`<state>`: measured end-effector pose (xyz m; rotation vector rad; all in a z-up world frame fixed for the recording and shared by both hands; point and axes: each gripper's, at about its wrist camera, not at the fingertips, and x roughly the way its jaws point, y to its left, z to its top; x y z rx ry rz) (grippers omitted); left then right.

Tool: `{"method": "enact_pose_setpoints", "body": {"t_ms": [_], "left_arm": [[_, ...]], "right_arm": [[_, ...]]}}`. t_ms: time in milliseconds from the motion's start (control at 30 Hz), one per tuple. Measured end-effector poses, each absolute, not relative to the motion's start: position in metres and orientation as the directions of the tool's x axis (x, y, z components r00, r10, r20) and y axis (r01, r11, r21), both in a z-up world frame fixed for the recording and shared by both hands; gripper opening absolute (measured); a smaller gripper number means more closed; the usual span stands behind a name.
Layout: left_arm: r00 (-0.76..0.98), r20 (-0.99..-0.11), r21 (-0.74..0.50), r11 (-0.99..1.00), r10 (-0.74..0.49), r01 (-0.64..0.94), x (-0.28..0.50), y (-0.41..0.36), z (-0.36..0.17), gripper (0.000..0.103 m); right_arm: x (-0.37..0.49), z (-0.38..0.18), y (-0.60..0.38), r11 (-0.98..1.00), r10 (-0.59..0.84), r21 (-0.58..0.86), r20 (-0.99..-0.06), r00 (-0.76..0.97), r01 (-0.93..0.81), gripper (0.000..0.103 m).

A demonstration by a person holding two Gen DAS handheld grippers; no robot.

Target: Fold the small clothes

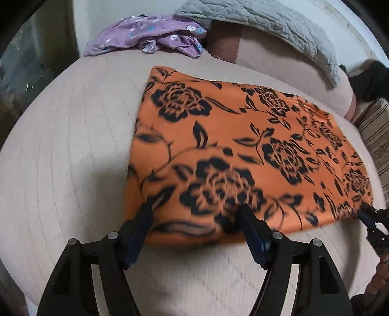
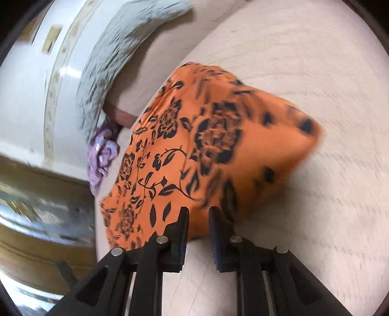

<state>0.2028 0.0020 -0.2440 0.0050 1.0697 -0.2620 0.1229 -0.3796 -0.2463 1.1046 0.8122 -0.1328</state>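
Note:
An orange cloth with black flowers [image 1: 243, 145] lies folded flat in a rectangle on the beige bed cover [image 1: 73, 145]. My left gripper [image 1: 195, 209] stands wide open over the cloth's near edge, its pads apart from the fabric. My right gripper [image 1: 367, 211] shows at the cloth's near right corner. In the right wrist view the cloth [image 2: 206, 158] stretches away from the right gripper [image 2: 198, 212]. Its jaws stand a narrow gap apart over the cloth's edge, and the pads are not pressing on it.
A crumpled purple flowered garment [image 1: 145, 36] [image 2: 102, 155] lies at the far end of the bed. A grey quilted blanket [image 1: 267, 19] [image 2: 116, 48] sits behind it along the wall. A striped cushion [image 1: 376, 133] and a dark item [image 1: 372, 82] are at the right. A hand [image 1: 379, 274] holds the right gripper.

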Motion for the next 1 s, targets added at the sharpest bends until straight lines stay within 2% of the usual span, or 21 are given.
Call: {"method": "enact_pose_setpoints", "body": {"t_ms": [33, 67, 100, 133, 167, 367, 467, 633, 667, 700, 733, 767, 833, 1000], "left_arm": [[0.449, -0.868, -0.125, 0.969, -0.211, 0.214, 0.197, 0.005, -0.244, 0.073], [0.438, -0.871, -0.142, 0.968, -0.221, 0.207, 0.19, 0.009, -0.244, 0.073], [0.412, -0.877, -0.182, 0.965, -0.246, 0.187, 0.182, 0.015, -0.246, 0.074], [0.378, -0.883, -0.232, 0.958, -0.279, 0.166, 0.175, 0.02, -0.249, 0.074], [0.352, -0.879, -0.29, 0.947, -0.321, 0.139, 0.169, 0.024, -0.253, 0.074], [0.395, -0.801, -0.476, 0.879, -0.449, 0.033, 0.182, 0.045, -0.256, 0.076], [0.439, -0.754, -0.561, 0.827, -0.489, -0.042, 0.199, 0.051, -0.262, 0.081], [0.501, -0.675, -0.663, 0.743, -0.541, -0.092, 0.219, 0.06, -0.268, 0.08], [0.511, -0.666, -0.671, 0.735, -0.543, -0.094, 0.223, 0.062, -0.269, 0.07], [0.516, -0.67, -0.669, 0.736, -0.534, -0.107, 0.227, 0.063, -0.271, 0.049], [0.51, -0.682, -0.66, 0.741, -0.524, -0.121, 0.231, 0.066, -0.274, 0.039], [0.498, -0.691, -0.66, 0.739, -0.524, -0.137, 0.236, 0.067, -0.28, 0.032], [0.505, -0.677, -0.674, 0.726, -0.535, -0.136, 0.238, 0.068, -0.28, 0.027], [0.56, -0.652, -0.629, 0.777, -0.511, -0.024, 0.231, 0.057, -0.253, 0.02]], "right_arm": [[0.114, -0.248, -0.383, 0.427, 0.299, 0.768, -0.617, 0.728, 0.476, 0.023], [0.104, -0.25, -0.388, 0.379, 0.302, 0.792, -0.595, 0.745, 0.479, 0.032], [0.096, -0.251, -0.391, 0.352, 0.296, 0.799, -0.589, 0.752, 0.487, 0.058], [0.09, -0.253, -0.394, 0.326, 0.287, 0.801, -0.59, 0.755, 0.502, 0.077], [0.082, -0.255, -0.398, 0.289, 0.272, 0.812, -0.578, 0.769, 0.508, 0.089], [0.078, -0.271, -0.406, 0.181, 0.252, 0.864, -0.503, 0.827, 0.471, 0.089], [0.094, -0.272, -0.408, 0.21, 0.212, 0.866, -0.493, 0.844, 0.454, 0.087], [0.12, -0.275, -0.412, 0.274, 0.138, 0.847, -0.504, 0.853, 0.456, 0.074], [0.126, -0.276, -0.412, 0.286, 0.128, 0.841, -0.509, 0.851, 0.46, 0.066], [0.131, -0.279, -0.413, 0.294, 0.119, 0.831, -0.522, 0.845, 0.472, 0.053], [0.134, -0.282, -0.415, 0.297, 0.109, 0.824, -0.532, 0.84, 0.483, 0.043], [0.136, -0.286, -0.417, 0.292, 0.103, 0.819, -0.54, 0.836, 0.493, 0.028], [0.137, -0.291, -0.419, 0.263, 0.09, 0.83, -0.529, 0.844, 0.492, 0.024], [0.133, -0.261, -0.402, 0.408, 0.006, 0.766, -0.546, 0.838, 0.496, 0.018]]}}
